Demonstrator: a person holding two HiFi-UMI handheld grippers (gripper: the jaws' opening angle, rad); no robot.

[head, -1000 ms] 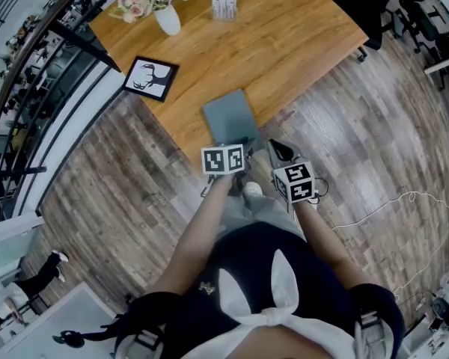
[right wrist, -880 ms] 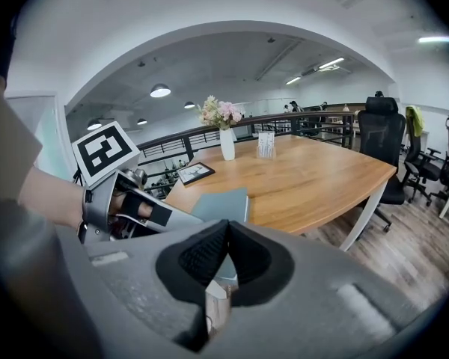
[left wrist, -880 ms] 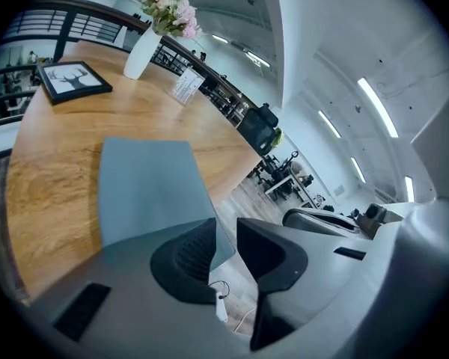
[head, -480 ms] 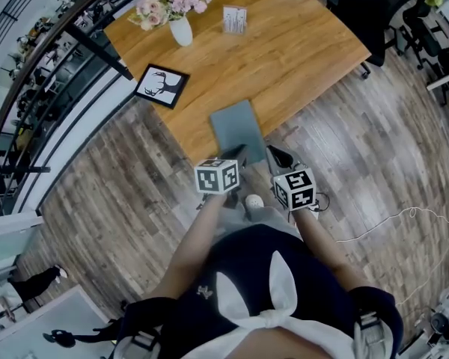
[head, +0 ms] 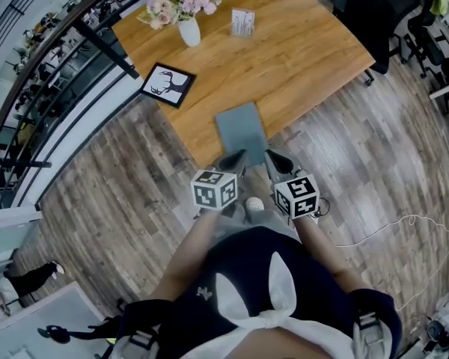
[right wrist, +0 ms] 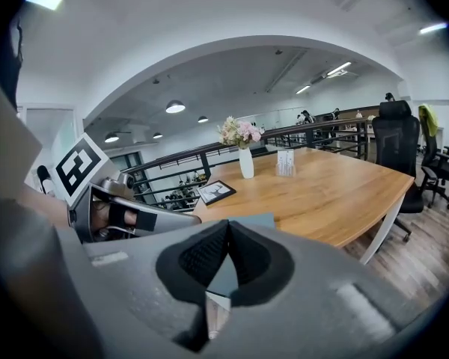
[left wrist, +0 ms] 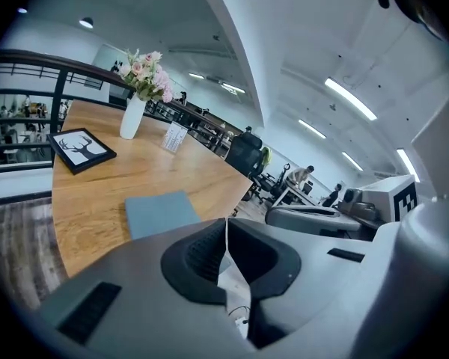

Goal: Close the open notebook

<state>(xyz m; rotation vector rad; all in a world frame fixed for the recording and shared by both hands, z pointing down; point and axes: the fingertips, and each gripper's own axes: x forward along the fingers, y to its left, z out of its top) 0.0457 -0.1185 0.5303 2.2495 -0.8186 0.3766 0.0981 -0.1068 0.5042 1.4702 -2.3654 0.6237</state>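
Notebook (head: 241,131) lies closed; left gripper (head: 234,161), jaws just closed on nothing, and shut right gripper (head: 275,159) have drawn back, task seemingly done

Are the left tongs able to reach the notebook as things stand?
Probably yes. The closed notebook lies at the near edge of the table, just ahead of the left tongs, and the way is free. The tongs have just been closing, on nothing, and are shut.

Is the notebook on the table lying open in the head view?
No, the notebook lies flat and closed near the front edge of the table, showing only its plain grey-blue cover.
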